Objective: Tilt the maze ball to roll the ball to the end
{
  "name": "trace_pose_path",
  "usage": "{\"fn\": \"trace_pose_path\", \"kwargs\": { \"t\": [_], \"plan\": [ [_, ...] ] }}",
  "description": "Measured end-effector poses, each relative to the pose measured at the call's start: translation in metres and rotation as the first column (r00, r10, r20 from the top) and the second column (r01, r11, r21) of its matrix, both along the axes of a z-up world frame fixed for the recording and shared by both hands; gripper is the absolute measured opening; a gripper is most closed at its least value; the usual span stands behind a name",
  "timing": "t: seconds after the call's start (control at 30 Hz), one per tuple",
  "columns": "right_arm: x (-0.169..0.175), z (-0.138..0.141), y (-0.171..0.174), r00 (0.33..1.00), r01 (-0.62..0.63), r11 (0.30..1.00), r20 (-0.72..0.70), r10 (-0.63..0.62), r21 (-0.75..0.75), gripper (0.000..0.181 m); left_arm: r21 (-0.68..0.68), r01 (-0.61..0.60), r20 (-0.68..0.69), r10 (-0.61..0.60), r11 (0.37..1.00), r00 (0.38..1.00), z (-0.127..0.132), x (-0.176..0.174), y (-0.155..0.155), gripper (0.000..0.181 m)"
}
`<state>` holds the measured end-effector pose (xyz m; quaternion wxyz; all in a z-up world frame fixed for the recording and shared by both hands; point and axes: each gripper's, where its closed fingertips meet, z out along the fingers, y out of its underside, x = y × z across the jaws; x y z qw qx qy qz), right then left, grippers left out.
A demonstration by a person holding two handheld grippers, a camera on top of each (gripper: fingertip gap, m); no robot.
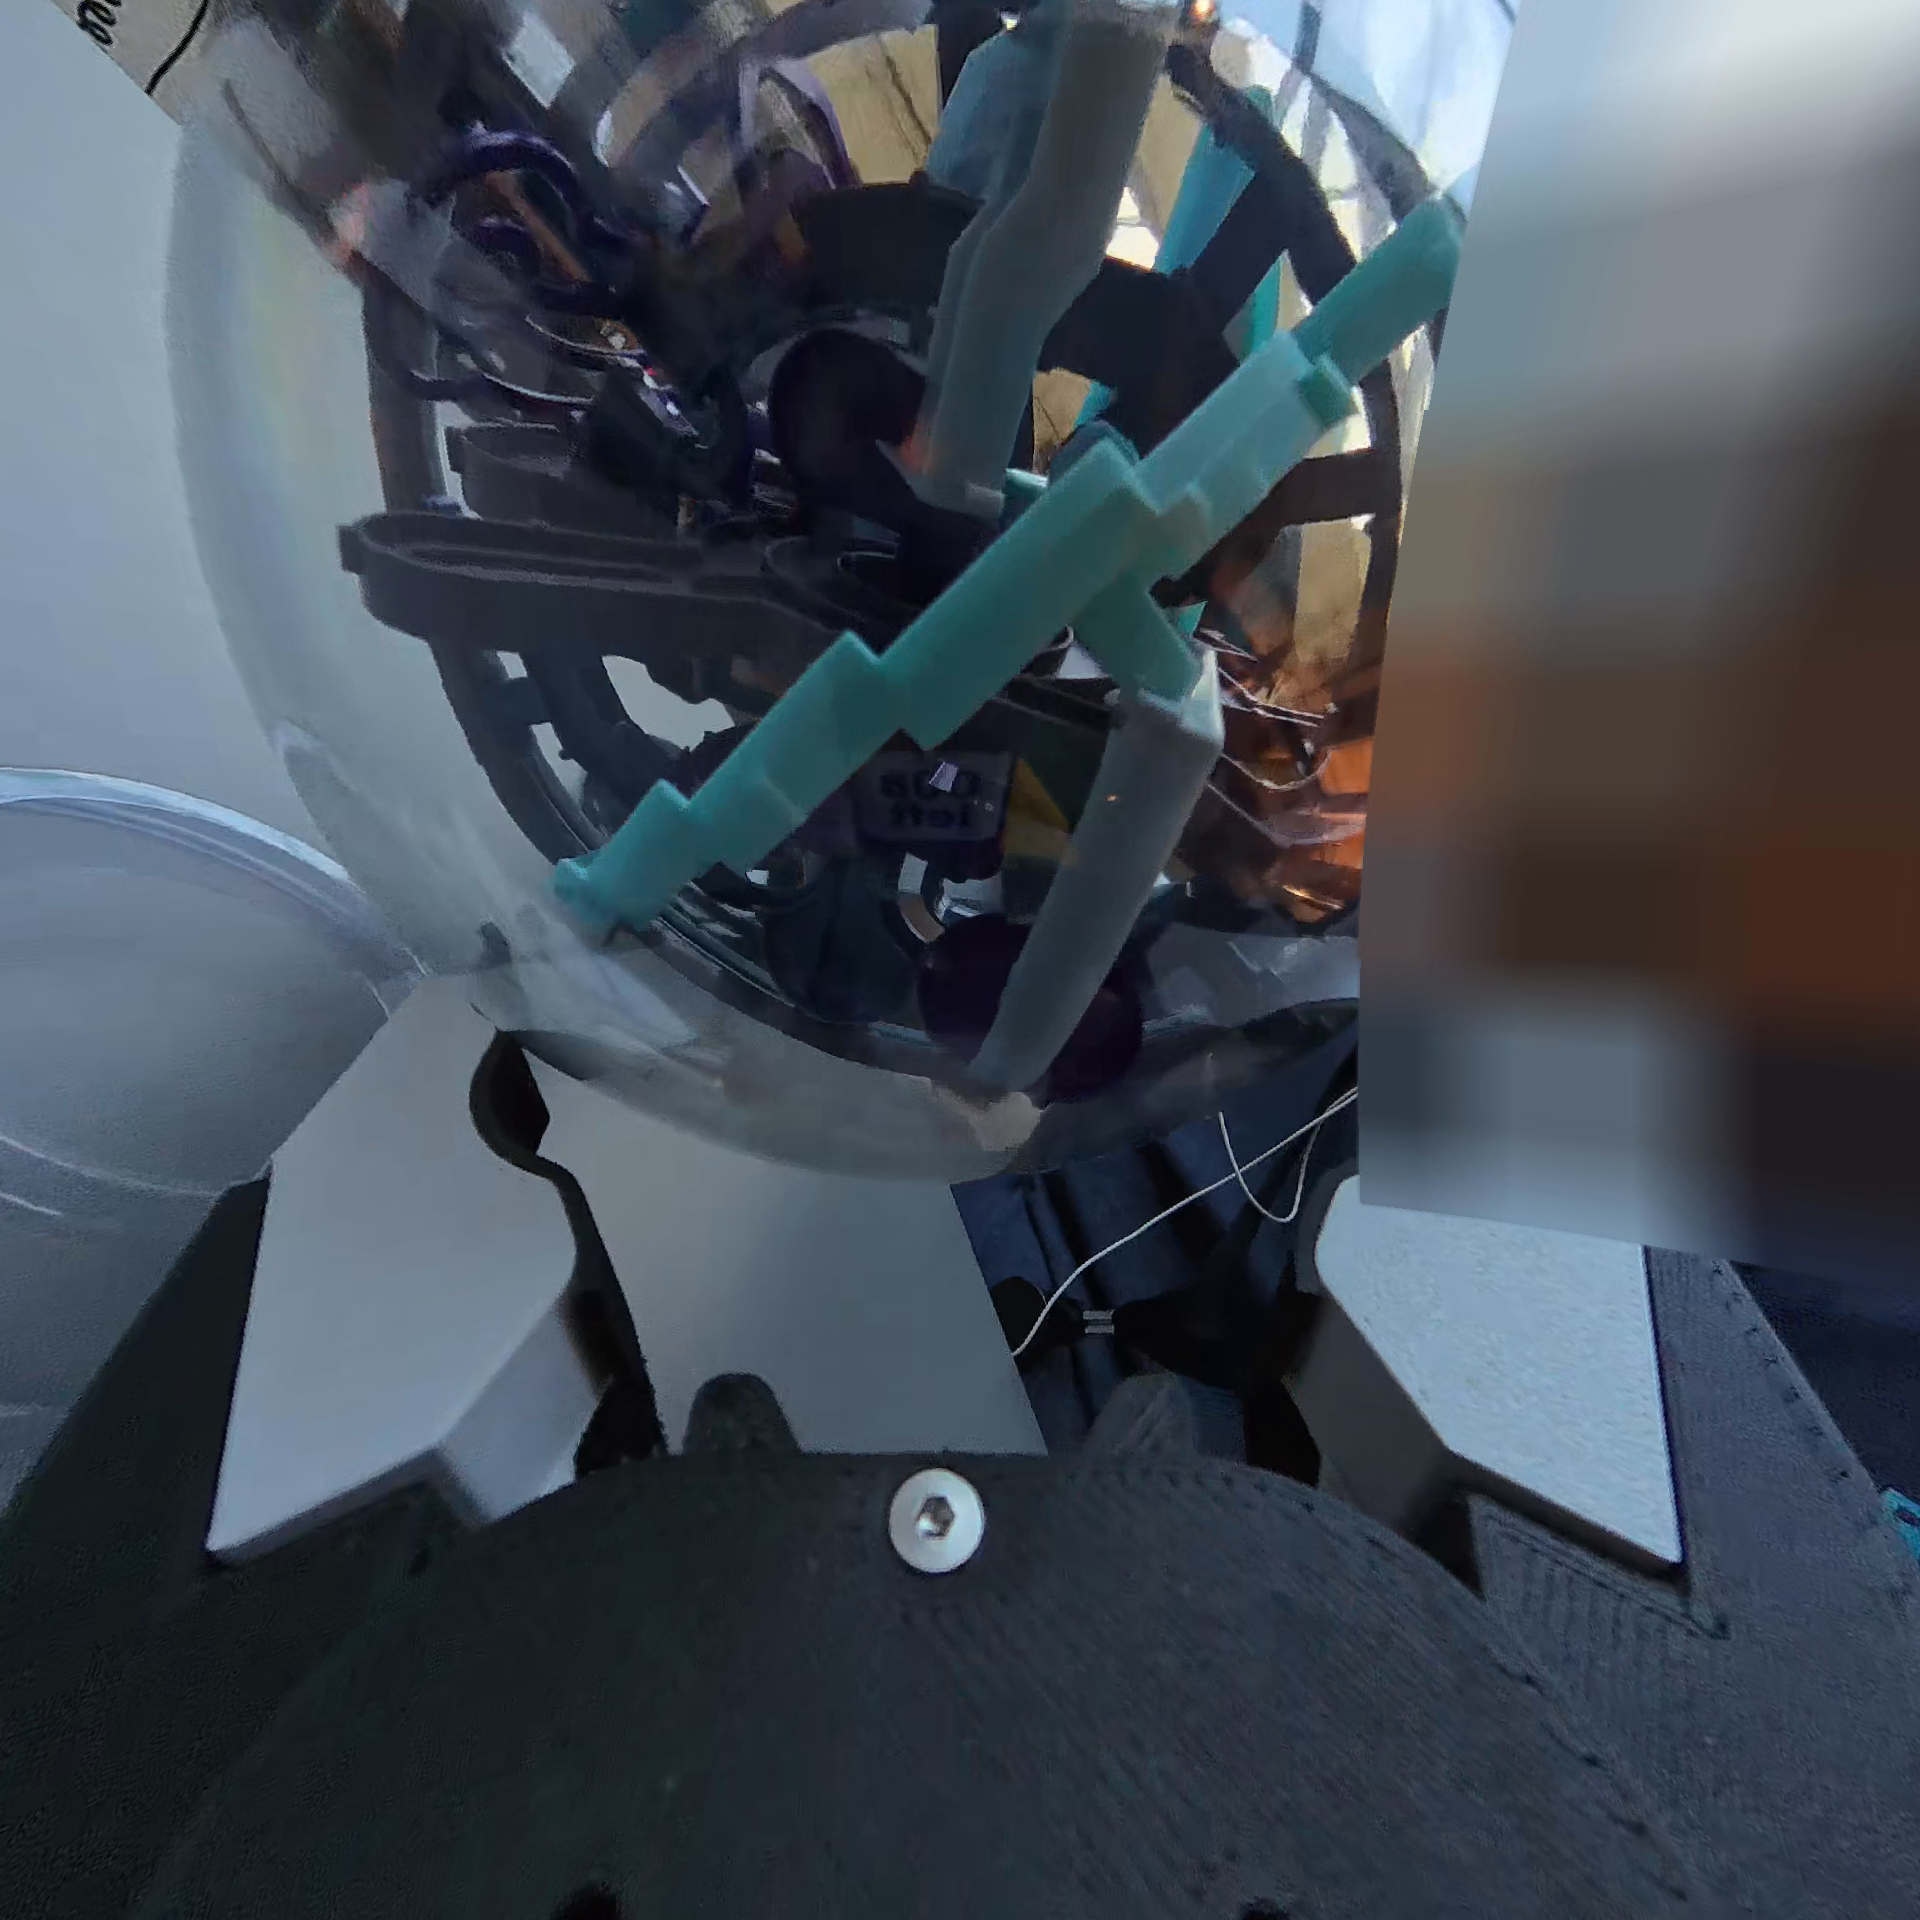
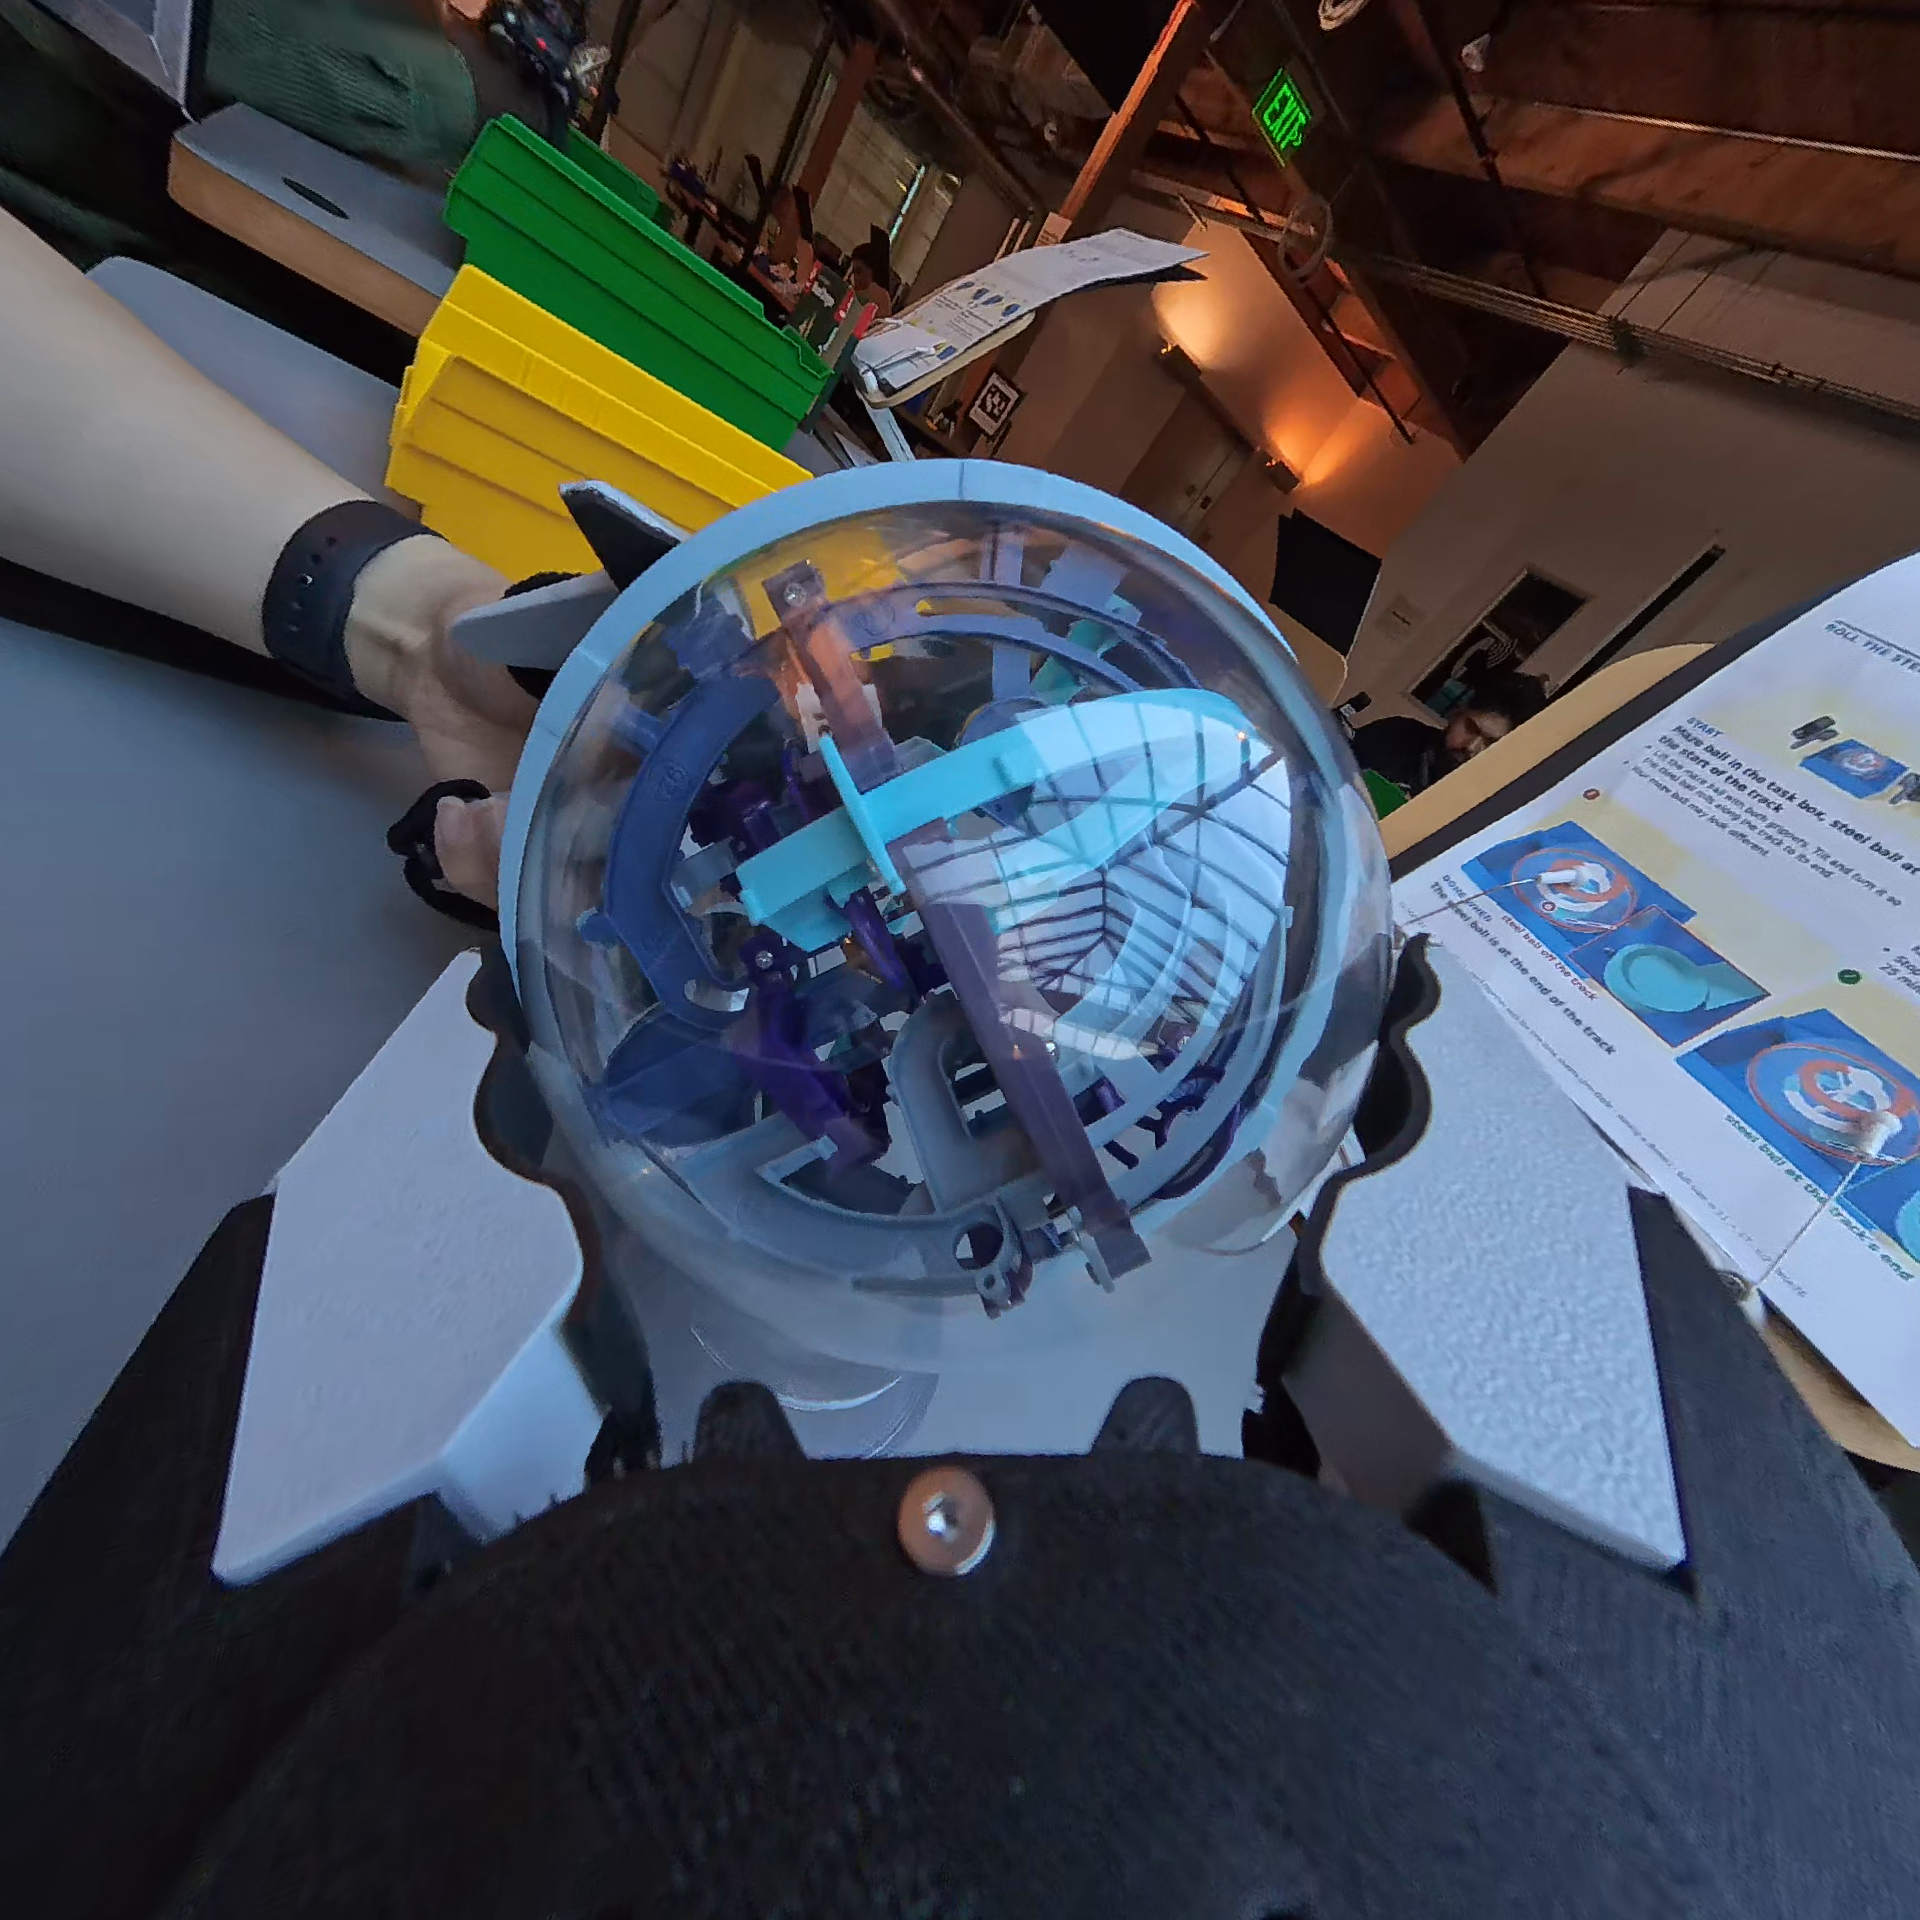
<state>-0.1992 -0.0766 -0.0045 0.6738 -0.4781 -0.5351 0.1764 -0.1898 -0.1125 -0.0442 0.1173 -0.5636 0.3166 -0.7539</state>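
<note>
Clear maze ball (image 2: 940,914) clamped between right gripper (image 2: 940,1049) fingers; left gripper (image 1: 904,1029) also closed against its shell, lifted above grey table (image 2: 156,831).

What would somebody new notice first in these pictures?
The clear maze ball fills the middle of the right wrist view, packed with teal and purple tracks and held between the right gripper's pale jaws. Behind it to the left stand stacked yellow bins and green bins.

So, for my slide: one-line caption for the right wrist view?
Right gripper cradles the clear maze ball before yellow and green bins.
</note>
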Motion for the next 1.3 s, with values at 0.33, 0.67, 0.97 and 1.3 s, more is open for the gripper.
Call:
{"fn": "trace_pose_path", "kwargs": {
  "t": [0.33,0.67,0.97,1.3],
  "plan": [
    [-0.003,-0.017,0.007,1.000,-0.022,0.999,-0.003,0.022,-0.042,0.158,-0.021,0.036,-0.081,-0.038,0.999,0.996,-0.018,-0.004,0.002,0.158],
    [-0.003,-0.021,0.010,0.999,-0.034,0.997,-0.012,0.034,-0.066,0.158,-0.040,0.057,-0.131,-0.061,0.998,0.989,-0.022,-0.006,0.002,0.159],
    [-0.004,-0.015,0.007,1.000,-0.028,0.999,-0.009,0.028,-0.027,0.158,0.018,0.074,-0.188,-0.069,0.997,0.980,-0.019,-0.009,0.000,0.159],
    [-0.004,-0.011,0.007,1.000,-0.014,1.000,-0.018,0.014,0.004,0.159,0.058,0.062,-0.210,-0.048,0.996,0.976,-0.016,-0.009,0.001,0.158]
  ]
}}
